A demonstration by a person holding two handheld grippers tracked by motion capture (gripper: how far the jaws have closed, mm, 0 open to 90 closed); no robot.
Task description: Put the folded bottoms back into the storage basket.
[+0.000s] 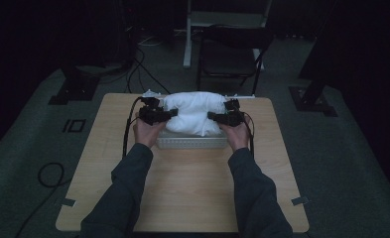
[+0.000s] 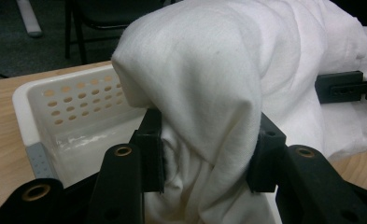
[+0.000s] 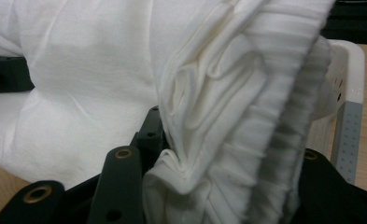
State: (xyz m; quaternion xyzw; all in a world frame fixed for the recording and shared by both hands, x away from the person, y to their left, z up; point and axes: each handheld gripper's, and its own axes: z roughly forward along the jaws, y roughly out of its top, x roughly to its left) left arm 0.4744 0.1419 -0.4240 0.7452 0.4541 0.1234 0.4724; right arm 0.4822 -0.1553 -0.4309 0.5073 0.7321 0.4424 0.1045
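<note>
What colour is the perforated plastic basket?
White perforated plastic basket with grey corner trim, clearest in the left gripper view.

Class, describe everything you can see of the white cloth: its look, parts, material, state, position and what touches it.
The white cloth is a soft, bunched bundle of plain knit-looking fabric with a ribbed band at one edge, so it may be a garment. It is crumpled, not folded, and mounded over a white perforated basket on the wooden table. The left gripper pinches a fold at one end and the right gripper grips the ribbed end, jaws closed on the fabric at both.
</note>
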